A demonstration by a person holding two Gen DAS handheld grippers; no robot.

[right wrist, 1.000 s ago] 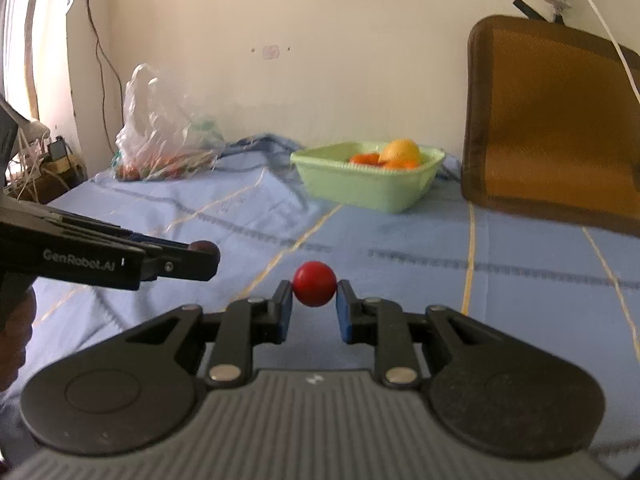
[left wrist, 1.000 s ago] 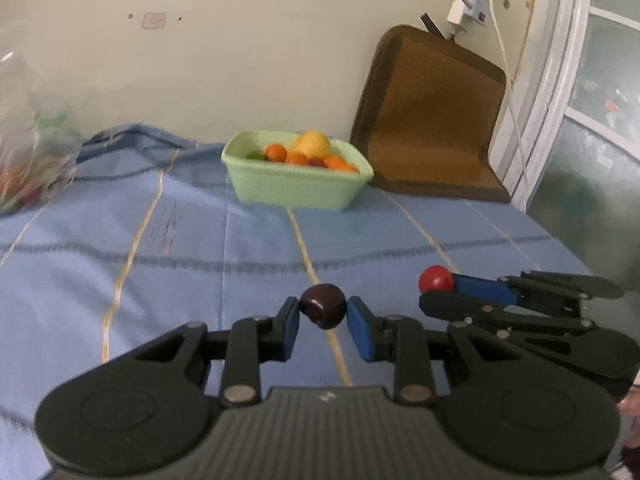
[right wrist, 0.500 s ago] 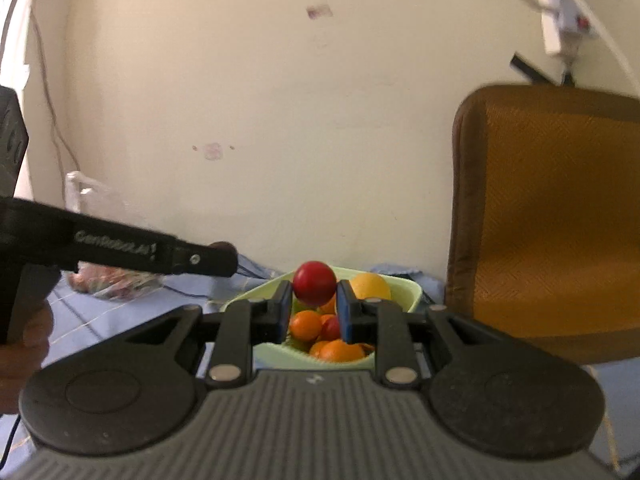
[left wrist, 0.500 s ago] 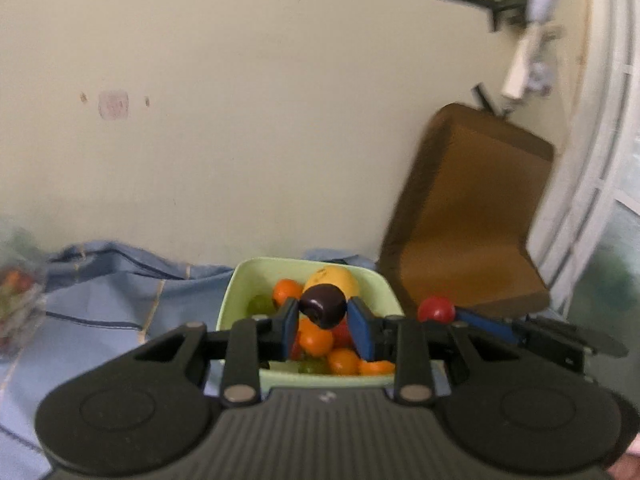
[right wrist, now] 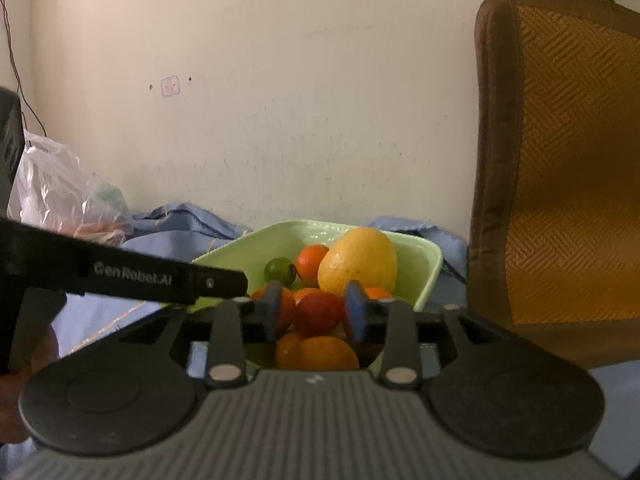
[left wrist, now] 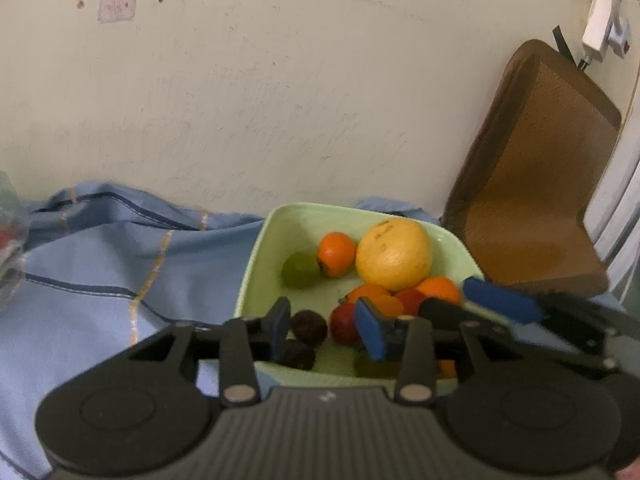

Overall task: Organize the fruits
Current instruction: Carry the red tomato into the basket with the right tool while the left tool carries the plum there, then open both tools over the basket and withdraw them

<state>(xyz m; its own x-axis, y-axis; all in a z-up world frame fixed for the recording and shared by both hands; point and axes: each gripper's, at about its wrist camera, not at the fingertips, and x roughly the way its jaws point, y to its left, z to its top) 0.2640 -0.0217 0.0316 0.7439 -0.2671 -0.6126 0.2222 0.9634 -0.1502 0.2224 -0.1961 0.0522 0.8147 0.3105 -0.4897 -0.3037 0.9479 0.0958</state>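
The green basin [left wrist: 256, 280] sat just ahead of and below both grippers, holding a big yellow fruit [left wrist: 394, 254], oranges and a lime [left wrist: 300, 270]. The left gripper [left wrist: 324, 328] had just been opening; the dark fruit [left wrist: 308, 328] sat loose beside its left pad. The right gripper [right wrist: 314, 312] had likewise just been opening, the red fruit [right wrist: 318, 314] between its parted pads, untouched.
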